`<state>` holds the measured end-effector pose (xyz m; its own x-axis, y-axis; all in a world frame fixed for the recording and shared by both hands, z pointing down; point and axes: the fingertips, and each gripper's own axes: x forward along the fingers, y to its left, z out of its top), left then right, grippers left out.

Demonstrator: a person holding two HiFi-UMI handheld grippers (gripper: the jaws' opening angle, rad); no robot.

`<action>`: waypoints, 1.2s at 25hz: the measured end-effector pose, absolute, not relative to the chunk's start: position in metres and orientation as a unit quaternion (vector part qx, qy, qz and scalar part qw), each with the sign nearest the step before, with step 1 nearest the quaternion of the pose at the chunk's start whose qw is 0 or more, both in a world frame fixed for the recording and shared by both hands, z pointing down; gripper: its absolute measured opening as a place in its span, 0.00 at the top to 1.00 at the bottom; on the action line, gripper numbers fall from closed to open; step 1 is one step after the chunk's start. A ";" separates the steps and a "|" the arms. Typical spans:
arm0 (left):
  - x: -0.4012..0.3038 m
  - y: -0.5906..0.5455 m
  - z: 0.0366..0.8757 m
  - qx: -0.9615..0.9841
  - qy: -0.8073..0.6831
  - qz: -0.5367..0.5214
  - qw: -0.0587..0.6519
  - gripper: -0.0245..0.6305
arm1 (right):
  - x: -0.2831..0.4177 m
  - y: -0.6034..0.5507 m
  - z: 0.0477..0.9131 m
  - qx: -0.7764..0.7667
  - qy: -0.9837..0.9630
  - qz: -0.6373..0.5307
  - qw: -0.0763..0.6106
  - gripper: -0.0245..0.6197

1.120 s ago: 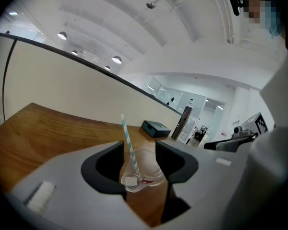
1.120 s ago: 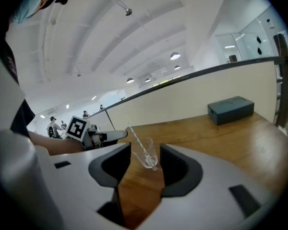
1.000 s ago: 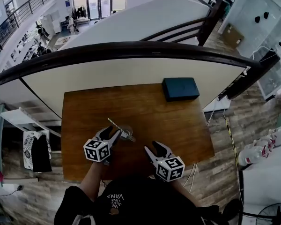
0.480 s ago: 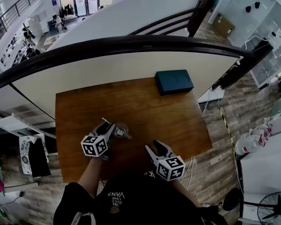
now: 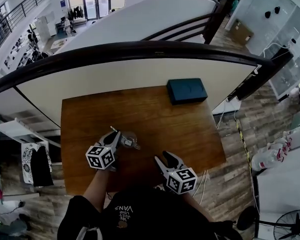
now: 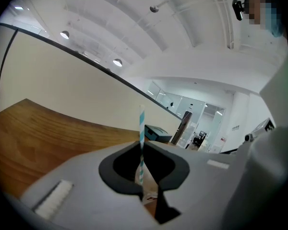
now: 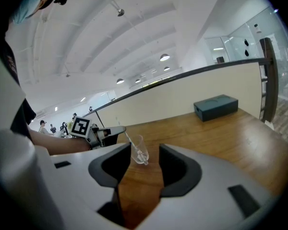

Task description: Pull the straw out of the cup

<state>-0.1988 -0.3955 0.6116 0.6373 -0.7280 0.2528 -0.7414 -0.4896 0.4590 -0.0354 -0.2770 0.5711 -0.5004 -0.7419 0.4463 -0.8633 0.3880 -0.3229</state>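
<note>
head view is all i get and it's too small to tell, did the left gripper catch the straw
observer: Yes. In the left gripper view the left gripper has just been closing, and its jaws now pinch the striped straw, which sticks up above them.
operator: right one holding the cup
observer: No. The right gripper is open with nothing between its jaws. In its own view the clear cup sits on the table beyond them.
operator: straw out yet
observer: Not yet. The right gripper view shows its lower end inside the cup, with the straw leaning toward the left gripper.

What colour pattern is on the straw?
The straw has teal-and-white stripes, clearest in the left gripper view.
</note>
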 end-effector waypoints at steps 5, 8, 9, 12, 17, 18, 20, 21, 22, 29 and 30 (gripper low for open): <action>-0.197 -0.390 0.595 0.865 -0.429 -0.004 0.261 0.92 | -0.033 -0.276 0.568 0.476 -0.833 0.260 0.113 0.71; -0.196 -0.388 0.585 0.862 -0.439 -0.013 0.252 0.92 | -0.030 -0.275 0.566 0.466 -0.839 0.257 0.113 0.71; -0.196 -0.387 0.582 0.861 -0.444 -0.014 0.247 0.92 | -0.029 -0.274 0.566 0.463 -0.841 0.256 0.113 0.71; -0.197 -0.382 0.573 0.856 -0.462 -0.018 0.232 0.92 | -0.027 -0.271 0.565 0.453 -0.847 0.255 0.113 0.71; -0.203 -0.367 0.551 0.846 -0.492 -0.032 0.205 0.92 | -0.024 -0.267 0.562 0.433 -0.858 0.252 0.113 0.71; -0.203 -0.364 0.547 0.844 -0.497 -0.035 0.200 0.92 | -0.023 -0.267 0.562 0.428 -0.861 0.251 0.114 0.71; -0.204 -0.357 0.539 0.841 -0.505 -0.041 0.190 0.92 | -0.022 -0.266 0.560 0.419 -0.866 0.248 0.114 0.71; -0.204 -0.354 0.536 0.839 -0.510 -0.044 0.185 0.92 | -0.021 -0.265 0.560 0.414 -0.868 0.247 0.115 0.71; -0.204 -0.349 0.532 0.838 -0.514 -0.046 0.180 0.92 | -0.021 -0.263 0.559 0.410 -0.871 0.246 0.115 0.71; -0.212 -0.318 0.512 0.821 -0.544 -0.066 0.159 0.92 | -0.026 -0.254 0.558 0.374 -0.887 0.245 0.115 0.71; -0.213 -0.313 0.510 0.818 -0.549 -0.068 0.157 0.92 | -0.027 -0.252 0.559 0.369 -0.889 0.245 0.116 0.71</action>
<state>-0.2133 -0.3131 0.5103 0.3876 -0.9198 0.0608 -0.8769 -0.3476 0.3320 -0.0271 -0.2523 0.5586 -0.7010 -0.5992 0.3866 -0.7127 0.6075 -0.3508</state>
